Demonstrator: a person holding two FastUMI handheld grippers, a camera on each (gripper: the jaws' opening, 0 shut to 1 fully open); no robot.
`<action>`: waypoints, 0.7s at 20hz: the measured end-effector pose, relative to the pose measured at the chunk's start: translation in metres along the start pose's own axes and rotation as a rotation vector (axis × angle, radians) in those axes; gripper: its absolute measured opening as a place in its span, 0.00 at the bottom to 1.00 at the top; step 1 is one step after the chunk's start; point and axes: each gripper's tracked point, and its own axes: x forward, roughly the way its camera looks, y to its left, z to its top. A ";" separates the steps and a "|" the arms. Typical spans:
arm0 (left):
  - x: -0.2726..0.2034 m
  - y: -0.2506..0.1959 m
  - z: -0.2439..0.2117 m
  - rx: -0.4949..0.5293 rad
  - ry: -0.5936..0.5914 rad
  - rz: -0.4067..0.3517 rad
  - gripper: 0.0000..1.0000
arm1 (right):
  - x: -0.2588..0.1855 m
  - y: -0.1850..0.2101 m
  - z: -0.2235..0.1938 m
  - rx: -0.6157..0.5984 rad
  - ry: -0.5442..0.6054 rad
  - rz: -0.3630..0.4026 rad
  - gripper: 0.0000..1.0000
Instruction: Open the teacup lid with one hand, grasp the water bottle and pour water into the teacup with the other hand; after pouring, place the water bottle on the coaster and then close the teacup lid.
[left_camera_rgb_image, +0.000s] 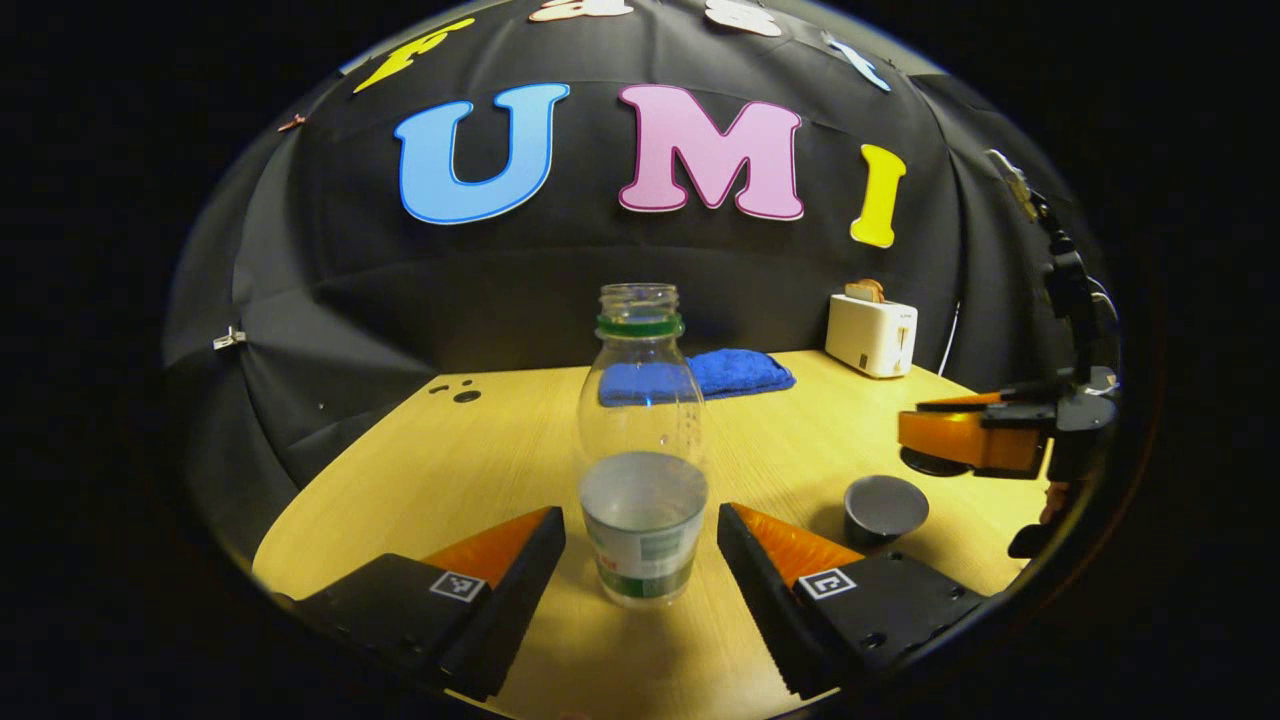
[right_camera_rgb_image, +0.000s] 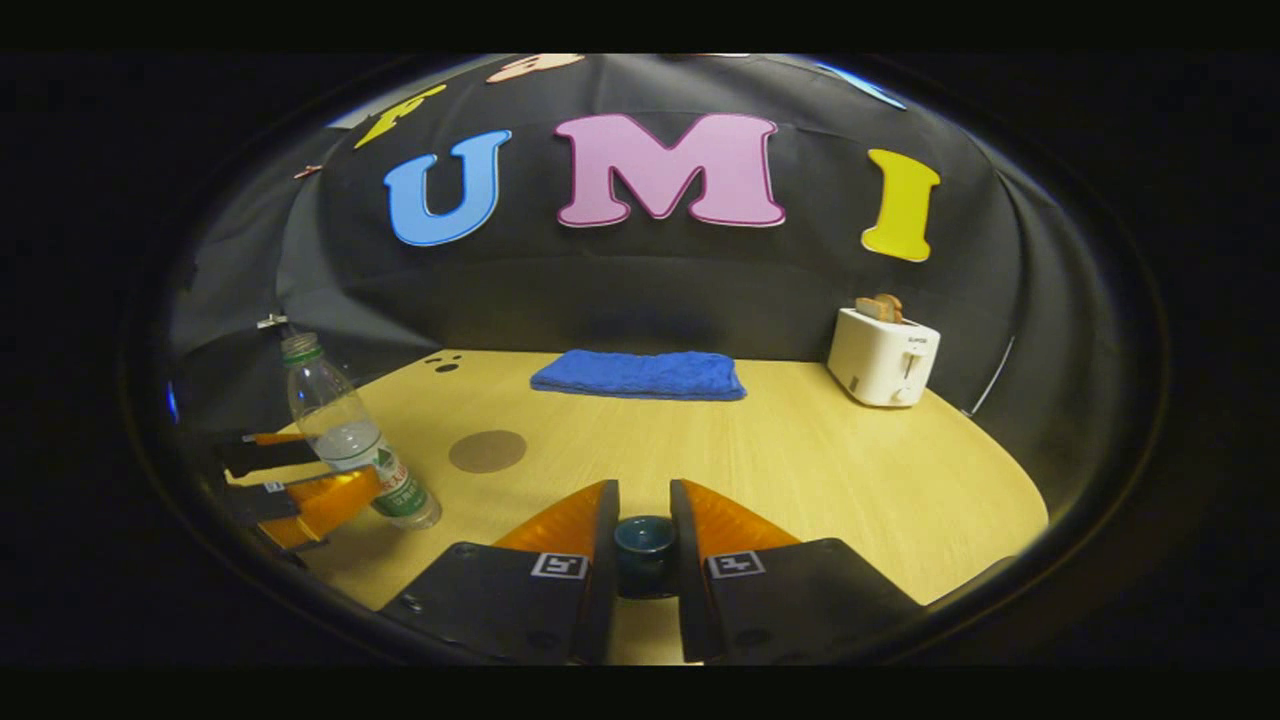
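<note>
In the left gripper view, the left tool (left_camera_rgb_image: 640, 545) is seen spread wide, its two fingers standing on either side of the water bottle (left_camera_rgb_image: 641, 440) without touching it. The bottle is uncapped and upright on the wooden counter (left_camera_rgb_image: 480, 470), clear with a green neck ring and a label round its lower part. To the right of it, the open teacup (left_camera_rgb_image: 885, 508) is set on the counter, and just above the cup the right tool (left_camera_rgb_image: 960, 440) is held in the air. In the right gripper view, the right tool (right_camera_rgb_image: 645, 555) is seen closed on a small dark round piece, taken to be the teacup lid (right_camera_rgb_image: 645, 545), though the dim view makes its shape hard to confirm; both fingers are pressed against its sides. In that same view the bottle (right_camera_rgb_image: 352, 440) is found at the far left, between the fingers of the left tool (right_camera_rgb_image: 300, 480), and the round brown coaster (right_camera_rgb_image: 487, 451) lies bare on the counter just to the right of it. A folded blue cloth (right_camera_rgb_image: 640, 375) is laid at the back of the counter, and a white toaster (right_camera_rgb_image: 883, 355) with bread in its slots is placed at the back right.
</note>
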 end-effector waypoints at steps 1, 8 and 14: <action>0.008 -0.001 0.002 -0.008 -0.006 -0.004 0.98 | -0.002 -0.006 -0.002 -0.001 0.005 -0.009 0.28; 0.045 0.001 0.011 -0.028 -0.025 0.001 0.96 | -0.008 -0.030 -0.021 0.024 0.033 -0.065 0.26; 0.049 0.000 0.016 0.062 -0.025 0.012 0.81 | -0.007 -0.037 -0.020 0.058 0.020 -0.075 0.28</action>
